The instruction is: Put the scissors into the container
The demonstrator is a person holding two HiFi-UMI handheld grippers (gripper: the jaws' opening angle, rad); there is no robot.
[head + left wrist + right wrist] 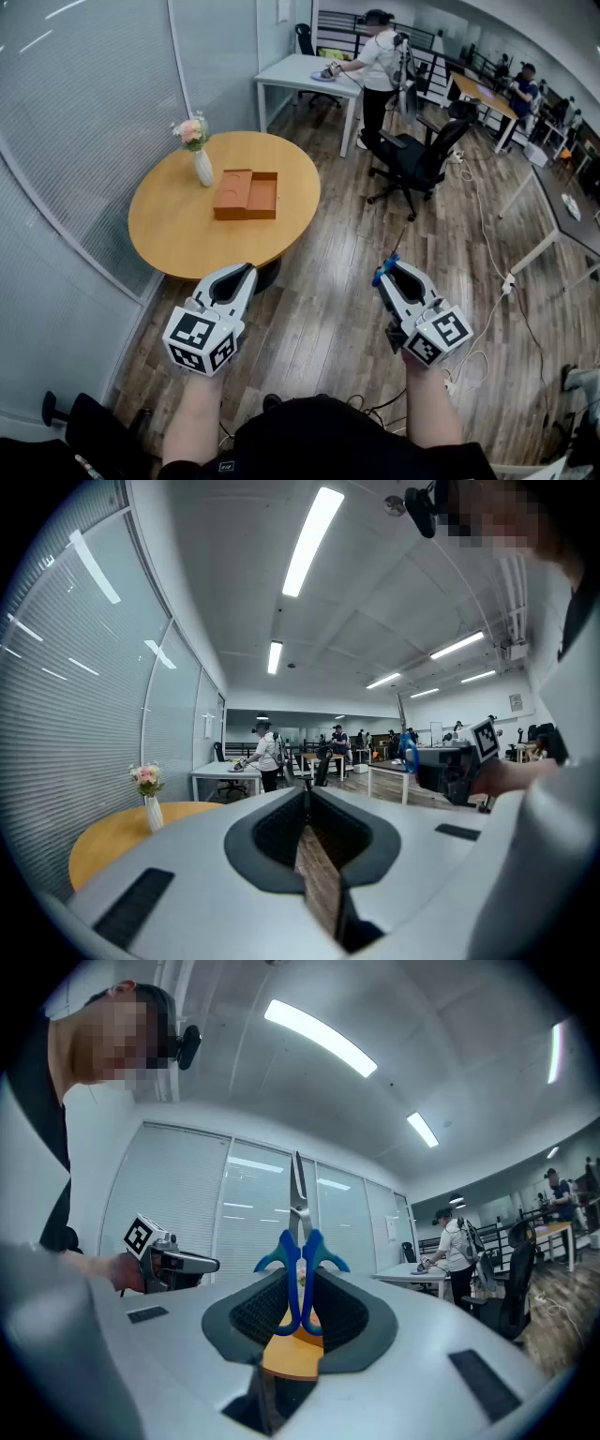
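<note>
Scissors are well apart from the orange container on the round worktop. Both forearms reach forward over the floor. The left gripper has its jaws closed and empty. The right gripper clamps the blue handles in its jaws, blades ahead.

On the table, the container lies right of the vase; an office chair stands farther right.

Right gripper: jaws clamped on the 2 blue handles
Scissors: upright, closed blades pointing up
</note>
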